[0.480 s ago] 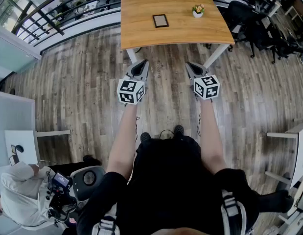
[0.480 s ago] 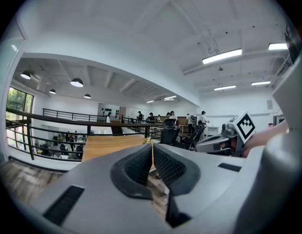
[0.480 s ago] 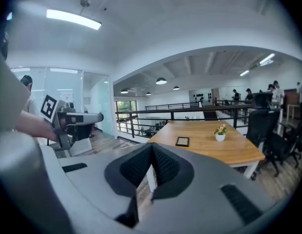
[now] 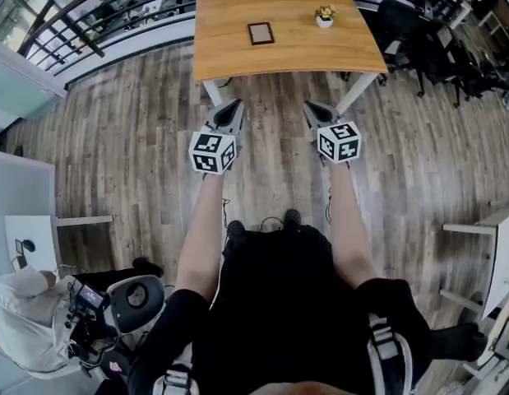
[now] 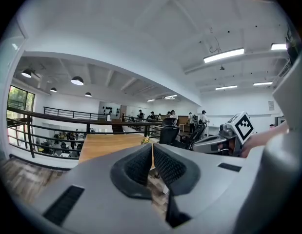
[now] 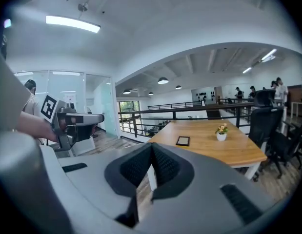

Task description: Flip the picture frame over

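Where floorboards spread, table bears frame, seemingly flat.

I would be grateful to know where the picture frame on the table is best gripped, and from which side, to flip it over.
Probably its near border, coming in low from the near side of the table. The picture frame lies flat, so only its thin rim offers a hold, and the flower pot stands apart to its right, out of the way of that approach.

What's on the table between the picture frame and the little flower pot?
Nothing: only bare wooden table between picture frame and flower pot, seen in the head view.
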Motion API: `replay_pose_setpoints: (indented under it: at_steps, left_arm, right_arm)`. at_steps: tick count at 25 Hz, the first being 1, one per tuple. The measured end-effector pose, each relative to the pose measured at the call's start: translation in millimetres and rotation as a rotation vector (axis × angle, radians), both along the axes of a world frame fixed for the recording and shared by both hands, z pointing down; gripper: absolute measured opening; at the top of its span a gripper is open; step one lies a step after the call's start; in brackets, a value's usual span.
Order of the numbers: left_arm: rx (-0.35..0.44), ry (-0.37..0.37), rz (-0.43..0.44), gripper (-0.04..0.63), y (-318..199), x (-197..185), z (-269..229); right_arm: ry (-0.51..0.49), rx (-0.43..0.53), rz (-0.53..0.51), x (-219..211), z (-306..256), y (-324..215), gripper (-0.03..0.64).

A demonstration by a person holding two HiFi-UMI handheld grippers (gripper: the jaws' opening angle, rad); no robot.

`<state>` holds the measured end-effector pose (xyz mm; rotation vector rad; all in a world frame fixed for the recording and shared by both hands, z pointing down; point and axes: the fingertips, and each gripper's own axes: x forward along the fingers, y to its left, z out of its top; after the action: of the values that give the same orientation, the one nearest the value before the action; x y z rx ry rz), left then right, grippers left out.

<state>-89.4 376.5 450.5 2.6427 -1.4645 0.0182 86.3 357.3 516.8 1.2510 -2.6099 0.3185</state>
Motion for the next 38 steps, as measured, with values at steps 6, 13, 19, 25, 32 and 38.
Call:
replay_pose_setpoints:
  at_steps: [6, 13, 19, 25, 32, 38]
  left_arm:
    - [-0.011, -0.012, -0.007, 0.026, 2.6, 16.3, 0.9]
    - [-0.015, -0.027, -0.018, 0.028, 2.0, 35.0, 2.0]
    - [-0.021, -0.033, -0.036, 0.028, 2.7, 42.4, 4.9]
    - [-0.029, -0.034, -0.048, 0.028, 4.8, 52.5, 7.5]
    - [-0.021, -0.027, -0.086, 0.031, 1.3, 59.0, 10.6]
    - [-0.023, -0.026, -0.11, 0.23, -3.0, 64.6, 14.6]
  right_arm:
    - [0.004, 0.005, -0.016, 10.0, -2.8, 1.8, 0.008]
    - [0.002, -0.002, -0.048, 15.5, 3.7, 2.3, 0.008]
    - [0.011, 0.007, -0.056, 16.9, 9.0, 0.7, 0.008]
    - [0.007, 0.009, -0.077, 21.9, 8.8, 3.1, 0.008]
    - [-0.033, 0.059, -0.094, 32.9, 1.0, -0.1, 0.188]
    - [-0.055, 0.11, -0.069, 42.8, -4.4, -7.5, 0.359]
